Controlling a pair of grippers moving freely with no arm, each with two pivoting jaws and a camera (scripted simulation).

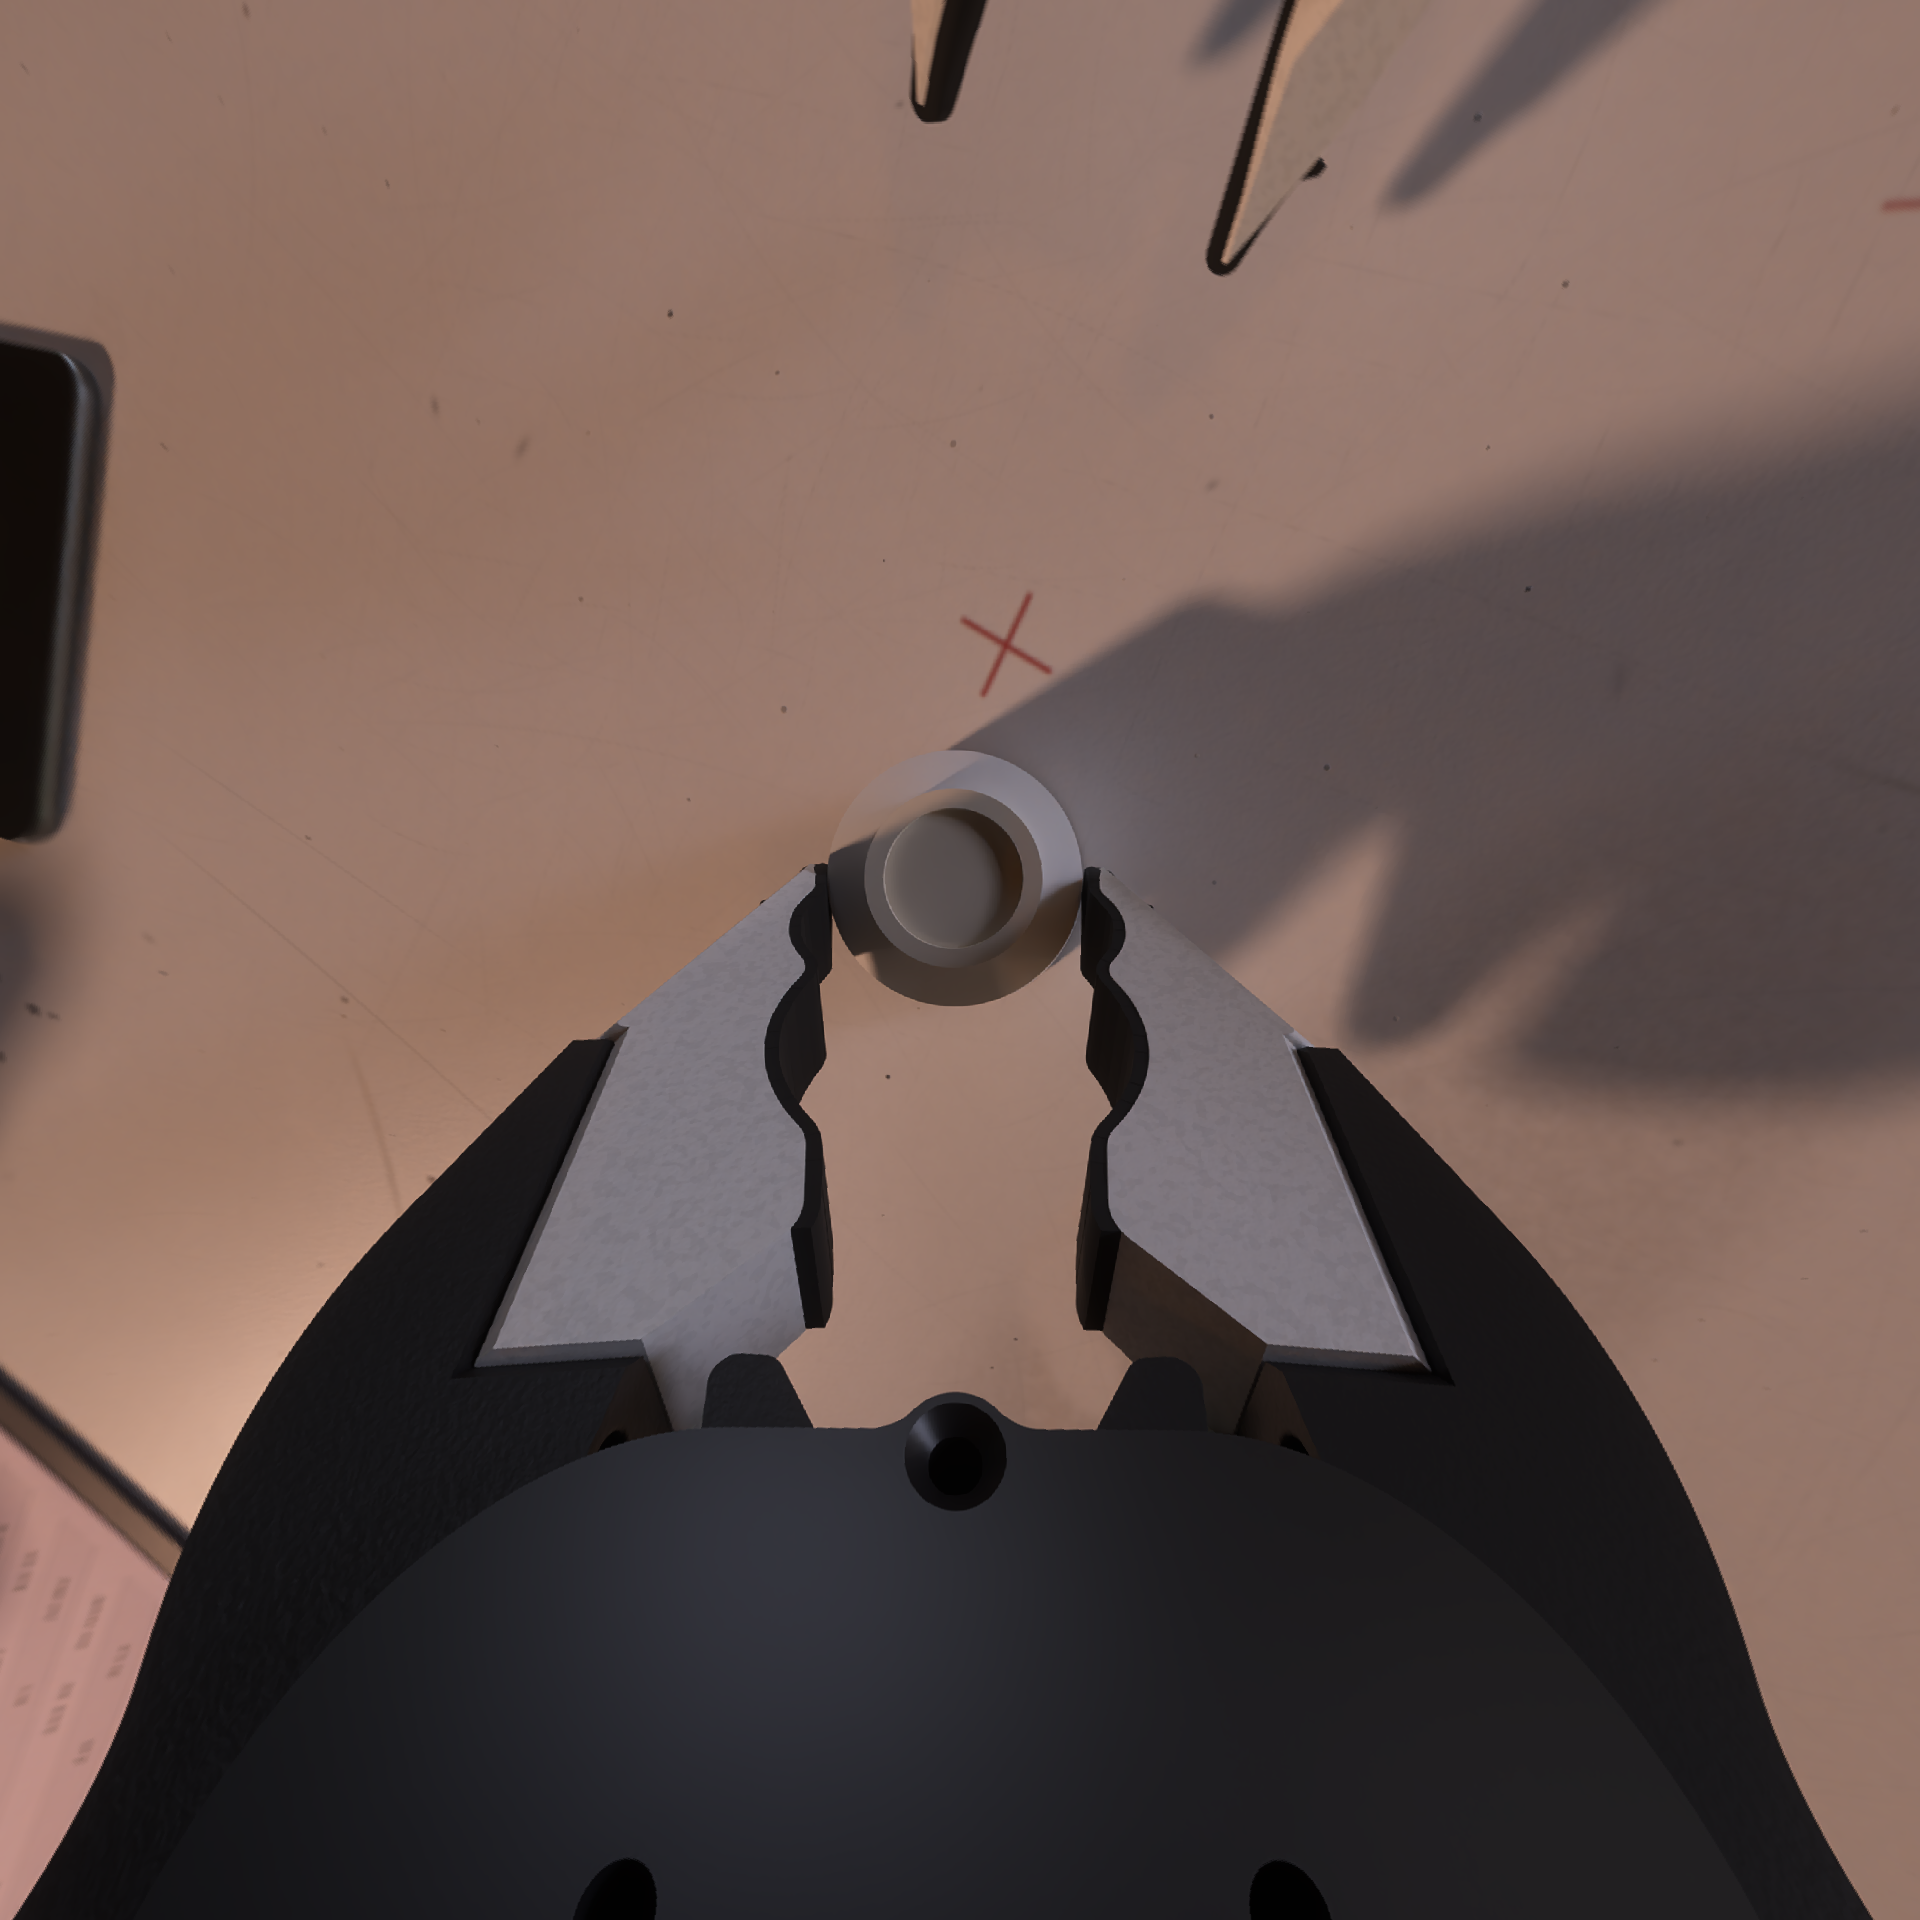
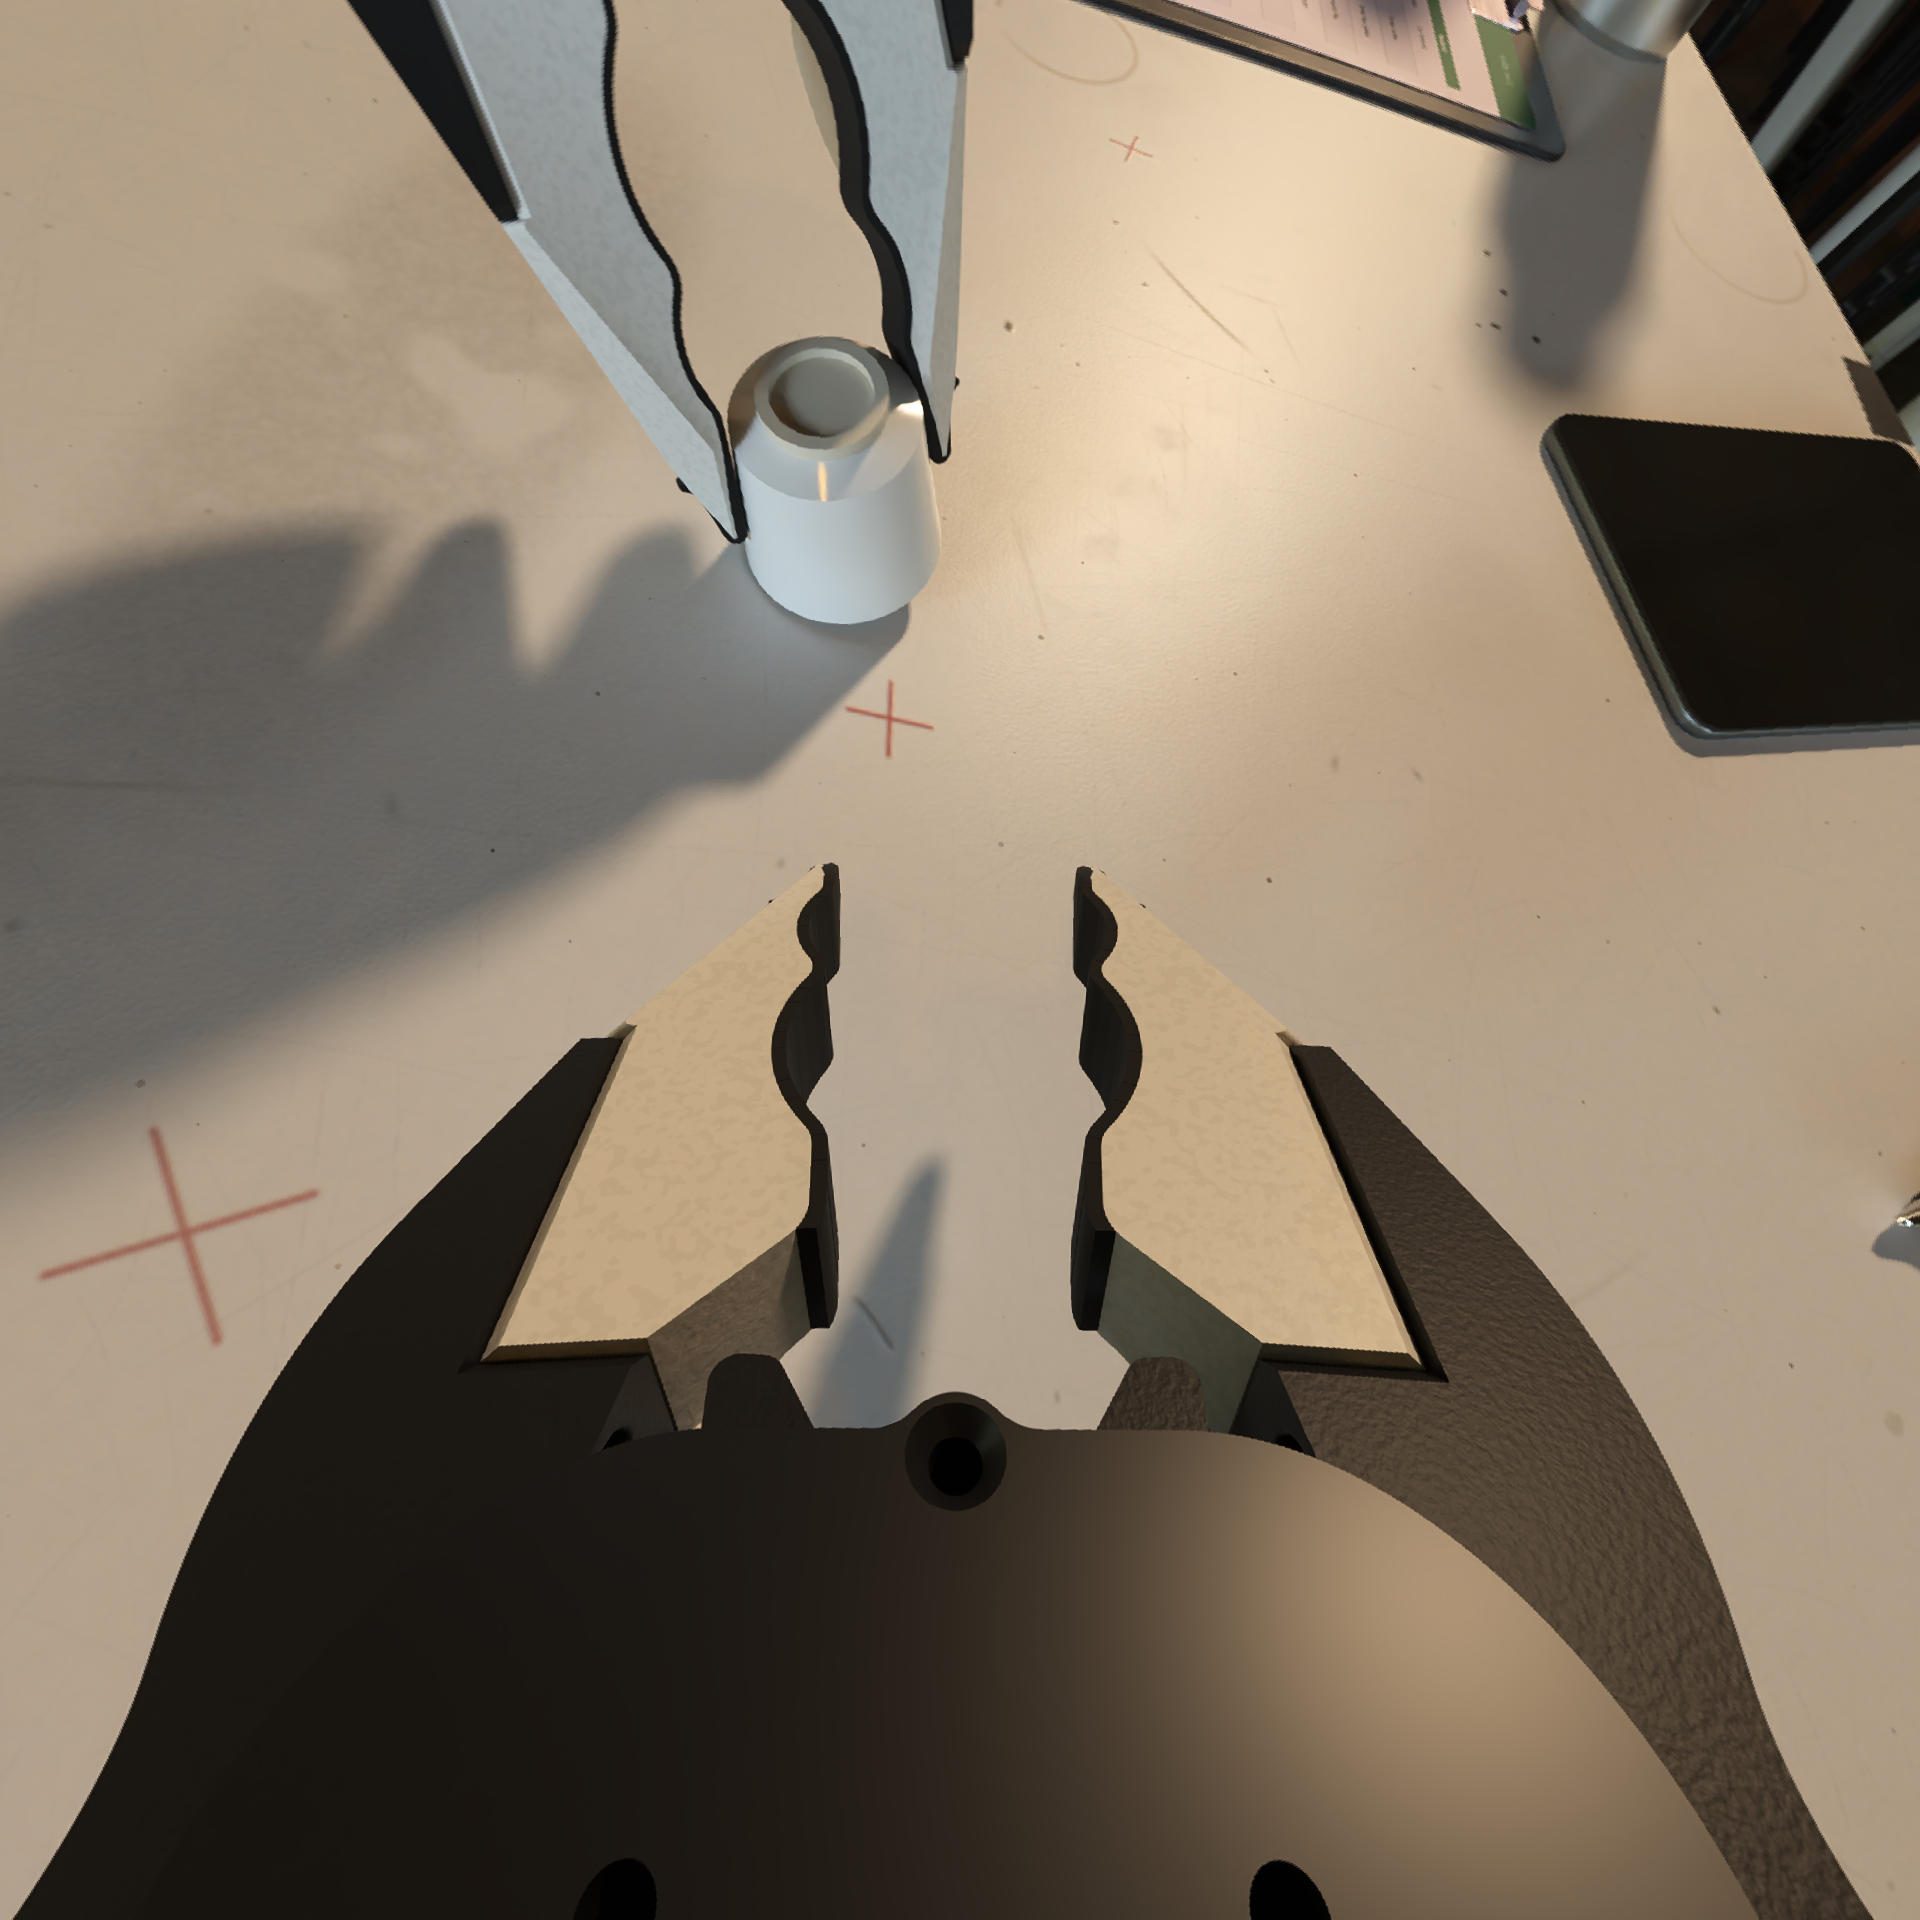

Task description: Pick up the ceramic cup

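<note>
A white ceramic cup [image 1: 954, 883] stands upside down on the beige table, its base ring facing up. My left gripper [image 1: 956, 883] points down over it, open, with one fingertip on each side of the cup's wall. The right wrist view shows the cup [image 2: 831, 520] resting on the table between the left gripper's fingers [image 2: 665, 343], which sit close against its sides. My right gripper [image 2: 956, 883] is open and empty, hovering over bare table nearer than the cup. Its fingertips [image 1: 1247, 197] show at the top of the left wrist view.
A black flat slab [image 2: 1756, 571] lies to the right, also at the left wrist view's left edge [image 1: 42, 582]. A clipboard with paper [image 2: 1351, 52] and a metal cylinder [image 2: 1610, 26] sit at the far right. Red crosses [image 2: 888, 719] mark the table.
</note>
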